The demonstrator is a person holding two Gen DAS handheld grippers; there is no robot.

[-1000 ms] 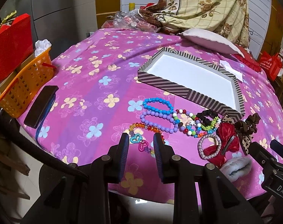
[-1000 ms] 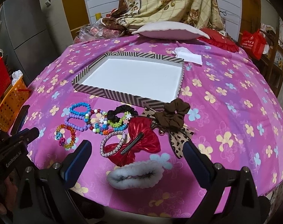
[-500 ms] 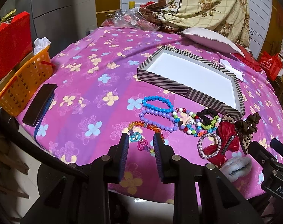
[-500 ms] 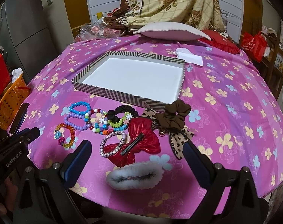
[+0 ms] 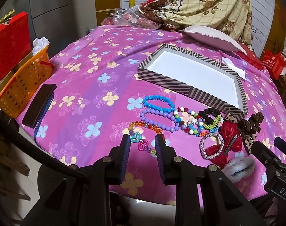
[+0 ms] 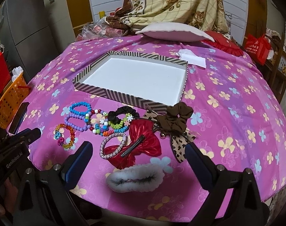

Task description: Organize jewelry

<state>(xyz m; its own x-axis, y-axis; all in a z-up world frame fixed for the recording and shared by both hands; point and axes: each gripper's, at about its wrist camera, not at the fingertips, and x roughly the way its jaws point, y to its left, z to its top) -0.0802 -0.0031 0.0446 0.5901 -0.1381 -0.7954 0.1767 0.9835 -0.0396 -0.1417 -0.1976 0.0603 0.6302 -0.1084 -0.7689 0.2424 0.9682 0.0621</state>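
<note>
A striped tray (image 5: 182,90) with a white empty floor (image 6: 135,79) sits mid-table. In front of it lie a blue bead bracelet (image 5: 158,103), a purple one (image 5: 156,120), a rainbow bracelet with heart charms (image 5: 141,141), a glittery bangle (image 6: 112,146), a red bow clip (image 6: 143,146), a brown scrunchie (image 6: 173,120) and a fluffy white clip (image 6: 135,177). My left gripper (image 5: 141,143) is open, its jaws either side of the rainbow bracelet. My right gripper (image 6: 138,150) is wide open above the red bow and fluffy clip.
An orange basket (image 5: 20,86) and a black phone (image 5: 39,105) sit at the table's left edge. A white pillow (image 6: 173,33) and folded paper (image 6: 192,58) lie behind the tray. The floral cloth (image 6: 237,113) drops off at the near edge.
Both grippers have edged slightly forward toward the jewelry. Nothing has been picked up or moved.
</note>
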